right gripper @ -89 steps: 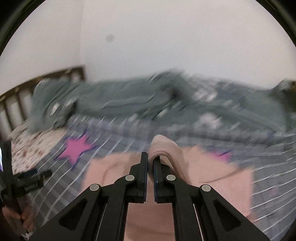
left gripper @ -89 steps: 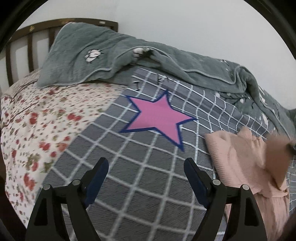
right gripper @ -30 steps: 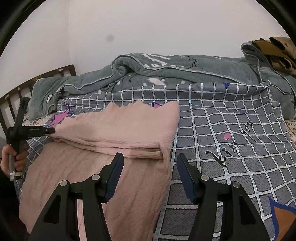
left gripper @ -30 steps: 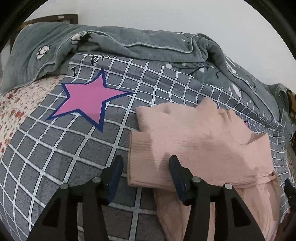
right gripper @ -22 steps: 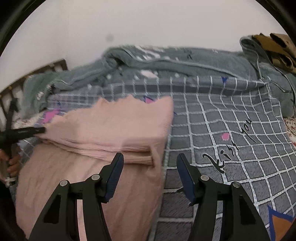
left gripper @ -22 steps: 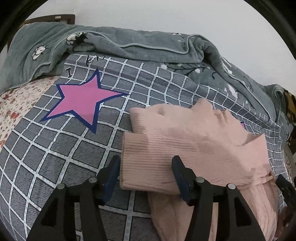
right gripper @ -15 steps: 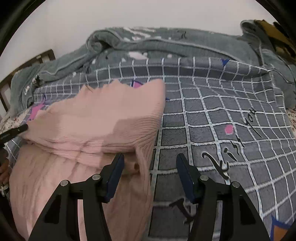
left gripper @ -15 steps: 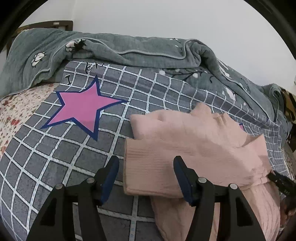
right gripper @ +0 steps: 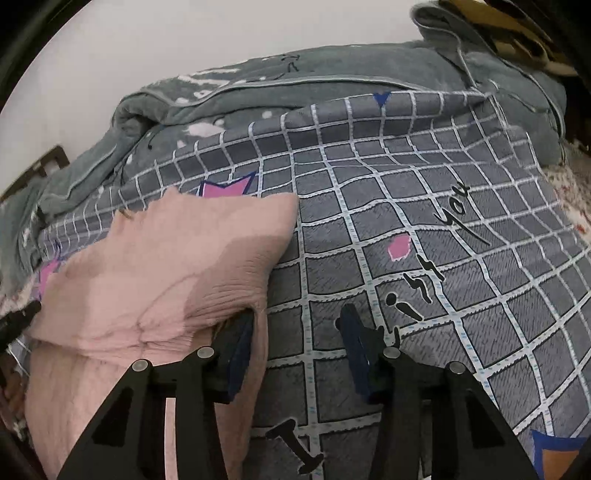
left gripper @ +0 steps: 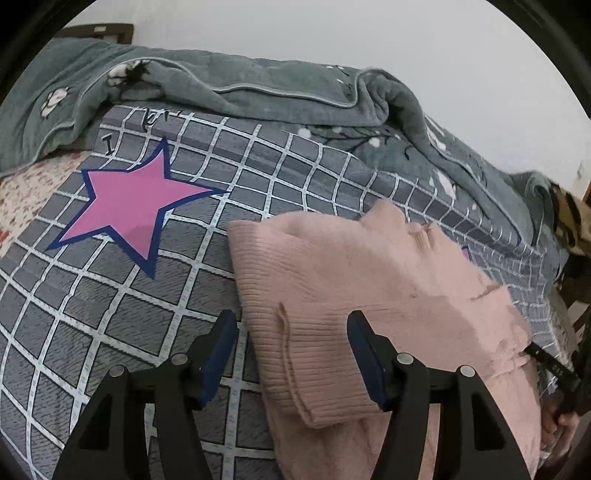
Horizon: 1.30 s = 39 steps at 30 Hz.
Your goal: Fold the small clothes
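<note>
Your left tool (left gripper: 291,356) is standing wide, its 2 blue-padded fingers (left gripper: 221,350) straddling the near left corner of the pink sweater (left gripper: 354,295) and gripping nothing. The ribbed folded edge is lying between the fingers, but you cannot tell from this view whether either pad is touching the knit. Your right tool (right gripper: 295,343) is also spread wide and holding nothing; its left finger (right gripper: 240,354) is sitting tucked under the overhanging edge of the sweater (right gripper: 159,273), partly hidden by the cloth, while the other finger is hovering over bare bedspread (right gripper: 424,229).

You are working with 1 sweater, lying on the bed with its upper part folded back over the lower part, so 2 layers are showing. The lower layer is running out of both views at the bottom, so its hem is cut off. In the left wrist view the far right corner of the sweater is blurring into the frame edge, where the tip of your right tool and part of your right hand (left gripper: 557,424) are just showing.

The grey checked bedspread (left gripper: 122,314) is carrying 1 whole pink star (left gripper: 133,210); 2 more pink shapes are peeking out from behind the sweater in the right wrist view, mostly covered. Behind it, 1 grey-green blanket (left gripper: 258,88) is lying bunched along the wall. A flowered sheet (left gripper: 22,188) is showing at the left, and a brown patterned cloth (right gripper: 517,33) at the top right corner is too cut off to identify.
</note>
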Available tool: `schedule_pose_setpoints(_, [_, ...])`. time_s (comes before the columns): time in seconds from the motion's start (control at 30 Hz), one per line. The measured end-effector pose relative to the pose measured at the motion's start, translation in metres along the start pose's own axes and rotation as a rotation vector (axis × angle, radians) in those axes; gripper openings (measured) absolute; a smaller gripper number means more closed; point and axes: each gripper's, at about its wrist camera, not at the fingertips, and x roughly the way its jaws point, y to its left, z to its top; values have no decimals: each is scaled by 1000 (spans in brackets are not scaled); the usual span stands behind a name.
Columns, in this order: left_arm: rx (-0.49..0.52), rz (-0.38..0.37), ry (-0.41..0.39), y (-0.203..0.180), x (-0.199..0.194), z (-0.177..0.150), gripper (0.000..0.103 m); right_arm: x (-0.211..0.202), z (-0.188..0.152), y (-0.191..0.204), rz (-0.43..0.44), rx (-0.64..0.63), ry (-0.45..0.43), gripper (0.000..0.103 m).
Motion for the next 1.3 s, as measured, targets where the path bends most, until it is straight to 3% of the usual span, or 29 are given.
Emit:
schedule_pose_setpoints(0.17, [-2, 15, -55, 2, -12, -1, 60, -9, -2, -2, 27, -38, -5, 47])
schedule_pose_setpoints(0.23, [16, -33, -44, 0, -13, 0, 58, -18, -4, -7, 33, -35, -33, 48])
schedule_pose_setpoints(0.37, [109, -16, -14, -15, -5, 1, 51, -36, -4, -19, 57, -13, -88, 48])
schedule_pose_setpoints(0.47, [125, 34, 18, -21, 7, -1, 38, -41, -4, -16, 60, -29, -107, 48])
schedule_pose_setpoints(0.53, [125, 55, 10, -21, 9, -2, 18, -43, -6, -10, 56, -55, -112, 48])
schedule_pose_setpoints(0.6, [113, 37, -16, -19, 3, 2, 6, -44, -8, -3, 47, -94, -120, 48])
schedule_pose_setpoints(0.87, [85, -33, -135, -29, -14, 32, 6, -37, -10, 11, 19, -142, -121, 48])
schedule_pose_setpoints(1.03, [114, 96, -24, -24, 15, 13, 10, -17, -11, 7, -31, -129, -42, 48])
schedule_pose_setpoints(1.1, [124, 95, 1, -18, 20, 4, 12, -13, -10, 2, -20, -109, -24, 48])
schedule_pose_setpoints(1.2, [120, 95, -5, -17, 10, 3, 33, -19, -10, 0, -2, -99, -54, 48])
schedule_pose_setpoints(1.3, [137, 128, -12, -19, 2, -2, 46, -24, -12, 8, -3, -131, -73, 48])
